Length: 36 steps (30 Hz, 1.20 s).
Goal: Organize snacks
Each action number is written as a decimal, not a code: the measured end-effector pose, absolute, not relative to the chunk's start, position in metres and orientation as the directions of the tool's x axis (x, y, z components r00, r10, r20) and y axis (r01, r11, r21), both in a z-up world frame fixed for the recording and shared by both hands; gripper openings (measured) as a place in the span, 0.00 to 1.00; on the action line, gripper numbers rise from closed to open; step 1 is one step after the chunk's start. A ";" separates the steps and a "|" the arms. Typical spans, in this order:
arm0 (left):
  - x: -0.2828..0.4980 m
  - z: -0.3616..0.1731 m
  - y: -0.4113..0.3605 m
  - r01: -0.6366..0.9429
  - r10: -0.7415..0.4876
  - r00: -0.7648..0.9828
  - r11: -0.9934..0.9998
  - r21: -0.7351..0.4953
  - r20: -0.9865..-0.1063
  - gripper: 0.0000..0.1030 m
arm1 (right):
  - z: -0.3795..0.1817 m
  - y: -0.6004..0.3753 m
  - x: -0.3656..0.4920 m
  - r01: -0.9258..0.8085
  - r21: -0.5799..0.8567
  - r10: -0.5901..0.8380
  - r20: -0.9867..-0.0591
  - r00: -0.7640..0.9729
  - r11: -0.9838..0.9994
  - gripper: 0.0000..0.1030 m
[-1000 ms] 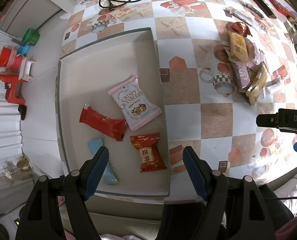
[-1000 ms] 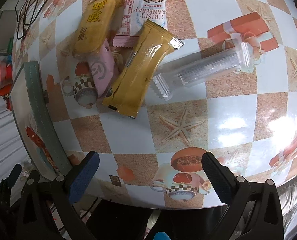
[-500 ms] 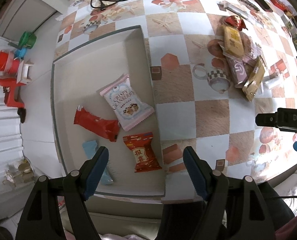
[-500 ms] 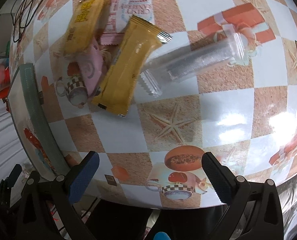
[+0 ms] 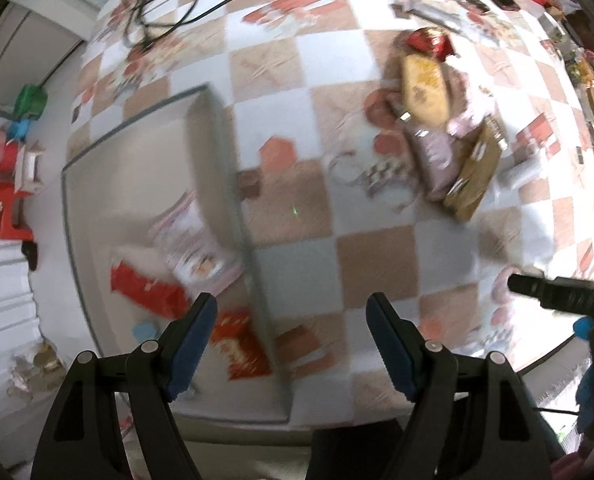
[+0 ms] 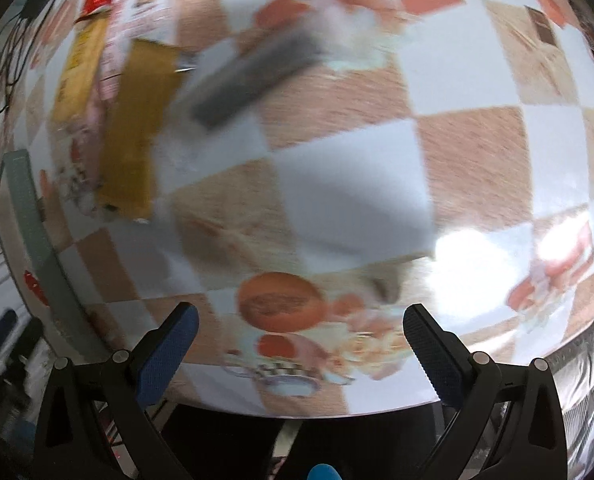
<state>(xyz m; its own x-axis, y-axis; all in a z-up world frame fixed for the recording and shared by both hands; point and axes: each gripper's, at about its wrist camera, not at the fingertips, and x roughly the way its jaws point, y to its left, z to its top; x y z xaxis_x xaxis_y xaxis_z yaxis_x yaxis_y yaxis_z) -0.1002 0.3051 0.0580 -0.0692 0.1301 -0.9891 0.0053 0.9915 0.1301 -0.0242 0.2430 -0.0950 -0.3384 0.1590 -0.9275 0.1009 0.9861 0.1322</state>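
Observation:
A shallow grey box (image 5: 129, 184) lies at the left on the checkered tablecloth; in it are a pink-and-white cranberry packet (image 5: 193, 240), a long red packet (image 5: 149, 292), a red sweet packet (image 5: 241, 344) and a pale blue piece (image 5: 143, 330). My left gripper (image 5: 293, 340) hangs open over the box's right wall, nothing between its jaws. A loose pile sits to the right: yellow bar (image 5: 423, 90), pink bar (image 5: 435, 158), mustard-brown bar (image 5: 475, 176). In the right wrist view the mustard bar (image 6: 135, 136) and a clear-wrapped grey stick (image 6: 253, 80) are blurred; my right gripper (image 6: 297, 344) is open over bare cloth.
Black cables (image 5: 169, 4) trail across the far side of the table. Red and green items (image 5: 5, 168) stand on the floor left of the box. The right gripper's black body (image 5: 557, 292) reaches in at the right edge. The table's near edge runs just under both grippers.
Both views have gone blurred with motion. The left gripper has shifted right, from over the box's inside to over its right wall. In the right wrist view the snack pile slid toward the upper left.

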 end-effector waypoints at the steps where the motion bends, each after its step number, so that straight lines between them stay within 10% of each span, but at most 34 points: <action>1: -0.093 0.056 0.300 0.018 0.125 -0.068 0.992 0.124 -0.990 0.78 | -0.096 0.239 -0.025 0.094 0.119 0.144 -0.931 -0.336 0.988 1.00; 22: 0.052 -0.016 0.234 0.052 0.058 -0.102 0.997 0.053 -0.993 0.77 | -0.107 0.233 -0.071 -0.072 0.028 0.002 -0.943 -0.334 0.997 1.00; 27: 0.061 -0.011 0.232 0.065 0.023 -0.064 0.998 0.019 -0.998 0.38 | -0.106 0.240 -0.070 -0.076 0.027 0.001 -0.944 -0.331 0.997 1.00; 36: 0.037 0.006 0.268 0.005 0.010 -0.002 1.000 0.010 -1.000 0.38 | -0.108 0.234 -0.067 -0.076 0.023 -0.001 -0.953 -0.303 0.997 1.00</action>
